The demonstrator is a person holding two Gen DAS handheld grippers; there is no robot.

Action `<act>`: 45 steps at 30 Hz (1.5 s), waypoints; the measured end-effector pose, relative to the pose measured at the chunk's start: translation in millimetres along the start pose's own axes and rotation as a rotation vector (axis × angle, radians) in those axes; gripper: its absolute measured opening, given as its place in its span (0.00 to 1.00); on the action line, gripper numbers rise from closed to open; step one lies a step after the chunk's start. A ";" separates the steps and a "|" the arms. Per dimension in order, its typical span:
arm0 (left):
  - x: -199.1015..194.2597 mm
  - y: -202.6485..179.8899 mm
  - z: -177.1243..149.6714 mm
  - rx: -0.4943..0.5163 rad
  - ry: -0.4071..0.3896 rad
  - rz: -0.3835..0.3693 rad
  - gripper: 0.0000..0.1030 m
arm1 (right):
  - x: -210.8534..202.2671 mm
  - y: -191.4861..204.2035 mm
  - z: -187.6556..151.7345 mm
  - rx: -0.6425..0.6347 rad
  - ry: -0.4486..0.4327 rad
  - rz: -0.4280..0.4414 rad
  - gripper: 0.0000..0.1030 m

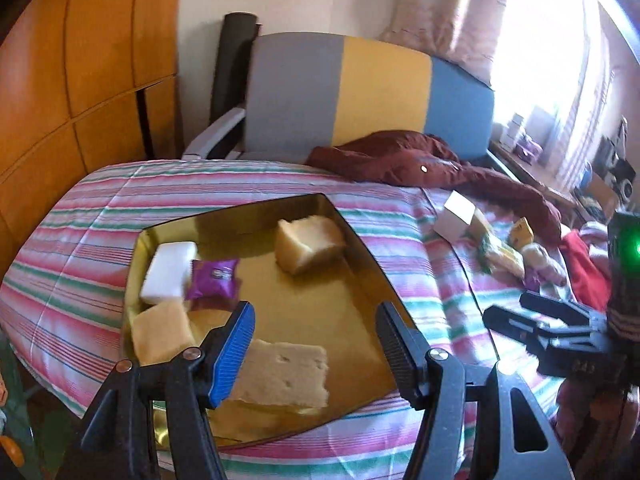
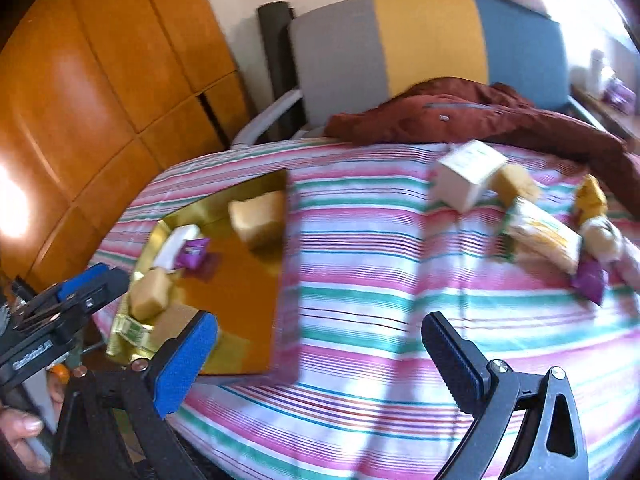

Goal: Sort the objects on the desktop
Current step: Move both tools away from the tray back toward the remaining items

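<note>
The left gripper (image 1: 316, 320) hangs over the near end of the gold tray (image 1: 362, 276), its jaws apart with nothing between them, one pad blue and the other black. Just past its blue pad lies a pale sponge slab (image 1: 280, 376) on the tray floor, partly hidden by that finger. Along the tray's left wall sit a yellow sponge cube (image 1: 162, 332), a white block (image 1: 168, 266) and a purple packet (image 1: 214, 278), the packet touching the white block. A bigger sponge chunk (image 1: 310, 246) rests near the tray's far right corner, apart from the others. The right gripper (image 2: 320, 344) is held over bare striped bedspread (image 2: 360, 264) just right of the tray, its jaws also standing wide and empty; a fingertip (image 2: 28, 426) of the holding person shows at the lower left of the right wrist view. Well off to the right on the bedspread lies the unsorted heap: a white box (image 2: 466, 178) tipped on an edge, a yellow sponge (image 2: 516, 186) touching it, a cream packet (image 2: 544, 236), another purple packet (image 2: 590, 280) and a yellow wrapper (image 2: 590, 196); the blur hides finer detail. Behind them a dark red jacket (image 2: 460, 114) is bunched against a grey, yellow and blue headboard (image 2: 424, 40), with an orange wooden wardrobe (image 2: 100, 80) at left
</note>
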State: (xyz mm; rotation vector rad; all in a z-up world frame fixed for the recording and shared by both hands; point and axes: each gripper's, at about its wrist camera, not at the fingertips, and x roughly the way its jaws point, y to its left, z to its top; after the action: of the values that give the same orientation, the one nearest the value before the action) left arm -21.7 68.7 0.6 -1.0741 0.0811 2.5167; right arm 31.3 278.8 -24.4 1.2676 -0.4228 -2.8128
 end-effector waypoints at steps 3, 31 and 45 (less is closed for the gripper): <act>2.3 -15.8 -2.6 0.039 0.007 -0.017 0.62 | -7.0 -20.9 -3.8 0.033 -0.002 -0.036 1.00; 36.3 -130.8 -36.3 0.314 0.149 -0.233 0.68 | -71.2 -258.7 1.5 0.531 -0.043 -0.309 1.00; 57.0 -152.2 -43.9 0.338 0.224 -0.265 0.68 | -50.3 -318.8 33.5 0.633 -0.142 -0.153 1.00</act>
State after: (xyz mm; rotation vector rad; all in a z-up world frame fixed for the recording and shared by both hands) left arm 31.0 218.7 -54.9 -1.1348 0.3859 2.0498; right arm 67.5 600.4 -48.2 1.2066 -1.3617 -3.0197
